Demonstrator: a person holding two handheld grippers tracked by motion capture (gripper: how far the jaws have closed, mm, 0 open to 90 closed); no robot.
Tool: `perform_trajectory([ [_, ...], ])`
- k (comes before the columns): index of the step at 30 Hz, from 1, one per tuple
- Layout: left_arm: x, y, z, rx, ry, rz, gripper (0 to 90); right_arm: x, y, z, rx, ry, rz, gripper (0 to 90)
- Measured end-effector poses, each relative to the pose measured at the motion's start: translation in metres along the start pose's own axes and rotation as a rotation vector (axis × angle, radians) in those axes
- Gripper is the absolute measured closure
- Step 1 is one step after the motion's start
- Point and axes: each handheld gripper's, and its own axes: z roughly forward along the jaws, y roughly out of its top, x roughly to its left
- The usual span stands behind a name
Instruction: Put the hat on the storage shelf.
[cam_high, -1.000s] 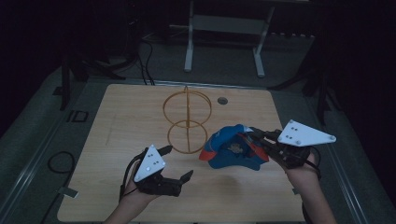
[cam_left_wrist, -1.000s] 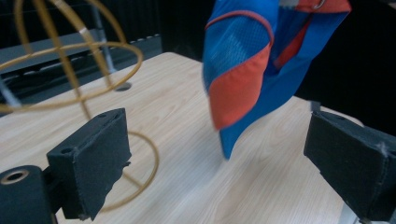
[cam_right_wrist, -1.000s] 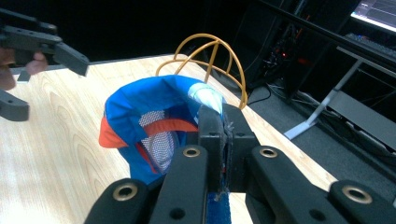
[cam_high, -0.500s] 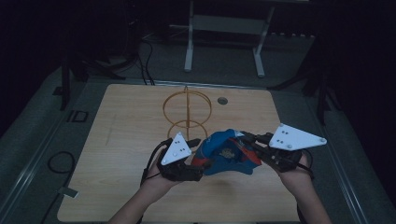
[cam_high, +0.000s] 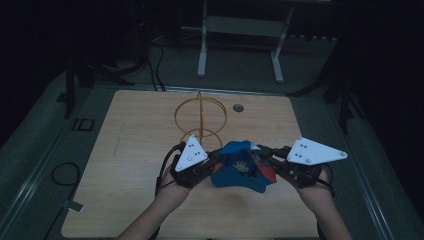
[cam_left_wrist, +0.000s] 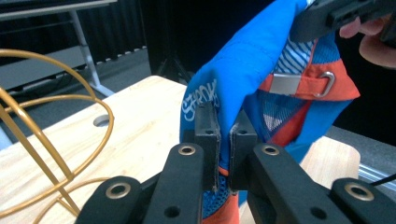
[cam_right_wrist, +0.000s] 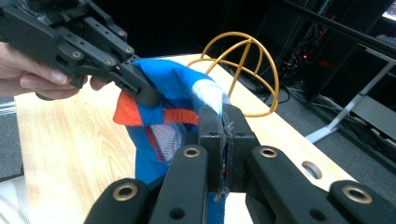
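In the high view, a blue and orange cap (cam_high: 241, 167) is held up between two hand-held grippers, low in the centre of the frame above a pale wooden table (cam_high: 130, 150). At the cap's left edge the left gripper (cam_high: 209, 165) is seen with its jaws, which have just been closing, clamped tight on the blue fabric; in the left gripper view the cloth (cam_left_wrist: 243, 79) is pinched between the two black pads at bottom centre, with white lettering just above them and a metal strap buckle (cam_left_wrist: 299, 84) to the upper right. At the cap's right edge the right gripper (cam_high: 267, 159) is likewise closed on the cap (the rim is nipped between its pads in the right gripper view (cam_right_wrist: 177, 88)). A gold wire stand (cam_high: 200, 117) is seen upright on the table just behind the cap, above centre, apart from both grippers.
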Motion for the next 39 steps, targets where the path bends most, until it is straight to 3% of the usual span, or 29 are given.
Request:
perform_trajectory([
  [6, 0.001, 0.007, 0.005, -0.003, 0.025, 0.011, 87.3, 0.004, -0.010, -0.007, -0.007, 0.022, 0.023, 87.8],
  [11, -0.003, 0.015, 0.006, -0.027, 0.032, 0.067, 87.6, 0.010, -0.014, -0.016, -0.024, 0.047, 0.037, 87.5],
  [16, -0.007, 0.024, 0.007, -0.054, 0.023, 0.089, 87.7, 0.023, -0.017, -0.022, -0.048, 0.068, 0.041, 87.2],
  [20, -0.006, 0.026, 0.003, -0.124, -0.025, 0.121, 87.7, 0.029, -0.018, -0.026, -0.068, 0.122, 0.050, 76.7],
  [23, -0.002, 0.025, -0.002, -0.192, -0.068, 0.150, 87.6, 0.030, -0.017, -0.032, -0.099, 0.128, 0.059, 63.5],
  [24, -0.001, 0.025, -0.003, -0.199, -0.060, 0.155, 87.6, 0.029, -0.016, -0.035, -0.109, 0.125, 0.063, 60.9],
  [28, 0.005, 0.028, -0.008, -0.227, -0.126, 0.173, 87.6, 0.025, -0.017, -0.042, -0.123, 0.111, 0.068, 60.3],
  [32, 0.011, 0.027, -0.014, -0.257, -0.152, 0.201, 87.5, 0.020, -0.020, -0.044, -0.129, 0.098, 0.084, 59.8],
  [38, 0.020, 0.023, -0.019, -0.267, -0.189, 0.184, 87.4, 0.010, -0.024, -0.054, -0.156, 0.072, 0.112, 59.6],
  [39, 0.021, 0.022, -0.021, -0.278, -0.213, 0.175, 87.4, 0.008, -0.024, -0.056, -0.160, 0.062, 0.114, 59.7],
])
